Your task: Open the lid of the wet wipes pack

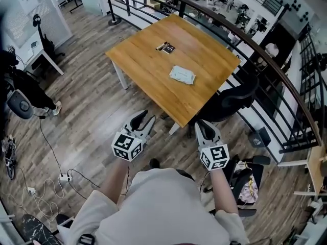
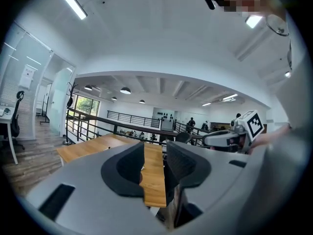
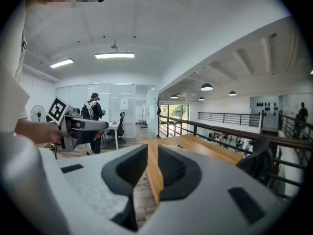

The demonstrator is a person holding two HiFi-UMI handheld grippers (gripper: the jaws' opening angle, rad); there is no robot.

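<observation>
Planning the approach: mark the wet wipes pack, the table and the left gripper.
wet wipes pack (image 1: 182,75), head view, top face
table (image 1: 148,60), head view, bare wood
left gripper (image 1: 146,116), head view, between fingertips

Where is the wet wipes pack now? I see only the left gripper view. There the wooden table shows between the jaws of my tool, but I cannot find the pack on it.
Observer: The head view shows the wet wipes pack lying flat near the middle of the wooden table, with nothing touching it.
Operator: Thank you. Does the right tool hold anything? From here I see only its side.
Observer: No. In the right gripper view the jaws of the right tool stand apart, and only the table's corner shows in the gap between them.
</observation>
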